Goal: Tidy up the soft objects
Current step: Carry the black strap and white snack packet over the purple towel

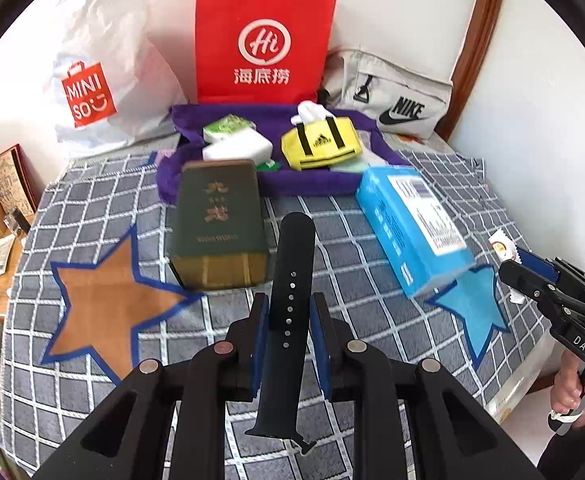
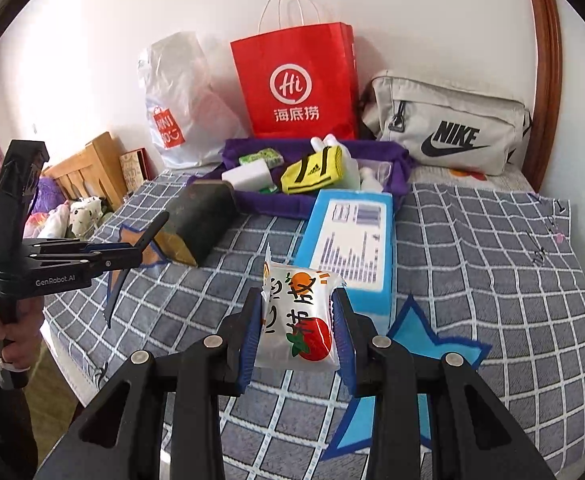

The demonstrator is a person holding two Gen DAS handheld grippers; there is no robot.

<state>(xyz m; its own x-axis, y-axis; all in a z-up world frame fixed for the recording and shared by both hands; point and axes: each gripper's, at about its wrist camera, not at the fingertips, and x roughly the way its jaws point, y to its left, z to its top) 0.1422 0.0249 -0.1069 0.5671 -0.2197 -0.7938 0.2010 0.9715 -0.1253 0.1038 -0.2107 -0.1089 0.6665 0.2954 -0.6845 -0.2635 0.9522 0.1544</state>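
Both views are bright, lit by soft daylight. In the right wrist view the wall at upper left is washed out to near white, so the light seems to come from that side. The translucent white bag is partly blown out in the left wrist view, and the snack packet shows small white glints on its film. Shadows are soft: a faint dark patch lies beside the green book on the bedspread. The blue box looks slightly smeared. Fisheye distortion bends the door frame and the bedspread's grid near the edges, and black vignetting fills the corners.
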